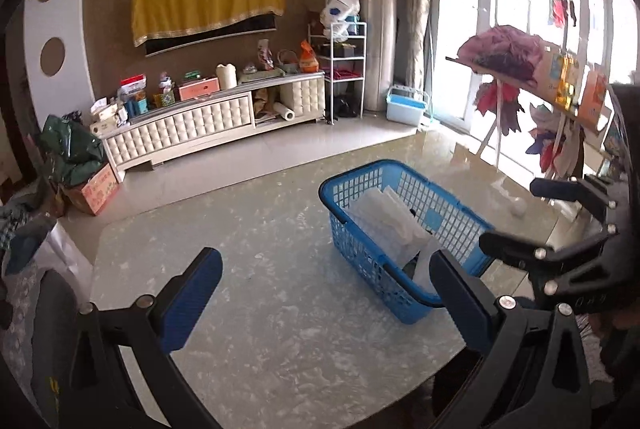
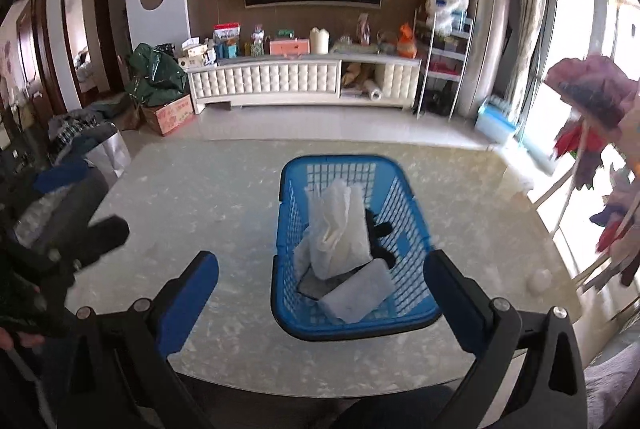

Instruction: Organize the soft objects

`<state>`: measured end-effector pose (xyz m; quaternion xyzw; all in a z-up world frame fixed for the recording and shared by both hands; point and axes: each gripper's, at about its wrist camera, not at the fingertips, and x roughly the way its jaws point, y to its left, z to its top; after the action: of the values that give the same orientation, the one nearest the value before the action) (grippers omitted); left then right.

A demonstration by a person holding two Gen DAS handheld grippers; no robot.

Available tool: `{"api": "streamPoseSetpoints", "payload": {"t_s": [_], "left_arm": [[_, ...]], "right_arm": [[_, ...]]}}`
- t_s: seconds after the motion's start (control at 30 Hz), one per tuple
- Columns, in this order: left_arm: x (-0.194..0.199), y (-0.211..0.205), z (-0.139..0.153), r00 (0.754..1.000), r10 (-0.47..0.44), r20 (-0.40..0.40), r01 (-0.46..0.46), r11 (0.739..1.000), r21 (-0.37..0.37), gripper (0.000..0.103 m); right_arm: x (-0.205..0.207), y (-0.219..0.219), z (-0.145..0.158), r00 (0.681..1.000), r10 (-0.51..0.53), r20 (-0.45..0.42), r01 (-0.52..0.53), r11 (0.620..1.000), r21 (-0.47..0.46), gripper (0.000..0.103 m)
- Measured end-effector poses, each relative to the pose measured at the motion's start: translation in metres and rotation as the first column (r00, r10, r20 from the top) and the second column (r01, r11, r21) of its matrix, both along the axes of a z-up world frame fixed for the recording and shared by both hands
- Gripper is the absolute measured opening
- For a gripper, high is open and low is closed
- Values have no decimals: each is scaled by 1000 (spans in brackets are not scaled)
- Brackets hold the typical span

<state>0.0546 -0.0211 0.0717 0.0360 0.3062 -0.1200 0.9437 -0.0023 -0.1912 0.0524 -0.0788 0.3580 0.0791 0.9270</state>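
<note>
A blue plastic basket (image 2: 404, 197) stands on the marble table (image 2: 200, 197). Inside it lie a crumpled white cloth (image 2: 340, 229), a flat white pad (image 2: 358, 295) and something black (image 2: 380, 233). My right gripper (image 2: 320, 281) is open and empty, held above the basket's near end. My left gripper (image 1: 326, 281) is open and empty over the table, left of the basket (image 1: 360, 185). The white cloth (image 1: 388, 225) shows in the left wrist view too. The right gripper (image 1: 512, 213) appears at the right of that view.
A small white ball (image 1: 519, 207) lies on the table right of the basket. A rack of hanging cloths (image 1: 504, 57) stands at the right. A TV cabinet (image 2: 304, 81) lines the far wall. Bags and boxes (image 2: 160, 89) sit at the left.
</note>
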Motion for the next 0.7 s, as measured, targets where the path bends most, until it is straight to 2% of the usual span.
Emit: {"api": "streamPoseSetpoints", "payload": {"t_s": [0.1, 0.7], "left_arm": [[-10, 1, 8, 1000, 4, 5, -4, 1000, -30, 103], [-30, -9, 9, 1000, 13, 13, -13, 1000, -20, 103]], "right_arm": [[-6, -1, 3, 1000, 15, 22, -15, 1000, 22, 103], [-18, -4, 2, 999, 17, 47, -19, 998, 52, 103]]}}
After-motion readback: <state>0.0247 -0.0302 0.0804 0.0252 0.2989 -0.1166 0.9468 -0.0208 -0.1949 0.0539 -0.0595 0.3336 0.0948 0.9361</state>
